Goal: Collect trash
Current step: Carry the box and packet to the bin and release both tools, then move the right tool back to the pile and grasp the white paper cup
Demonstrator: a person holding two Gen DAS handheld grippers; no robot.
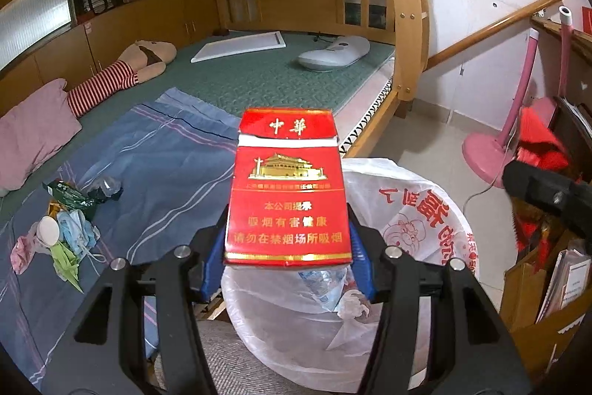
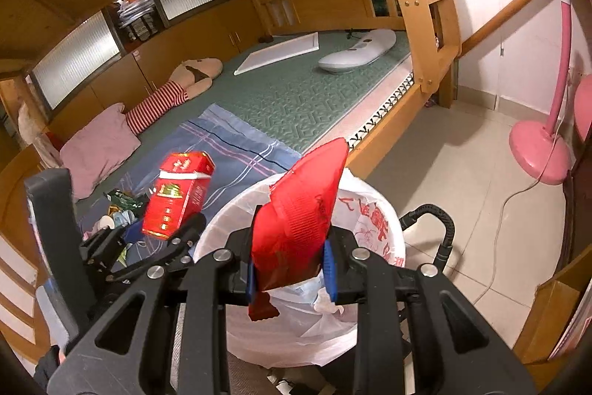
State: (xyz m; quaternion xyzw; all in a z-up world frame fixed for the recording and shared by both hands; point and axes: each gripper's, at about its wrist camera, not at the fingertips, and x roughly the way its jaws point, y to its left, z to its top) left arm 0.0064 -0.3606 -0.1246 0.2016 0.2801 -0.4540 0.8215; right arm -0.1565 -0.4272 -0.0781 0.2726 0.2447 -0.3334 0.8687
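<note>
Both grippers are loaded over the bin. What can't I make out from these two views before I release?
- Bin bottom: both views, hidden by liner and the grippers.
- Red wrapper print: right view, too creased to read.
- Trash pile on the bed: right view, partly behind the left gripper.
- Cigarette pack contents: lid looks shut, so unknown.

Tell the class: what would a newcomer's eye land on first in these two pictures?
First, the red cigarette pack, clamped upright in the left gripper above the white-lined trash bin. Next, the red plastic wrapper pinched in the right gripper over the same bin. Then the trash pile on the blue striped sheet.
</note>
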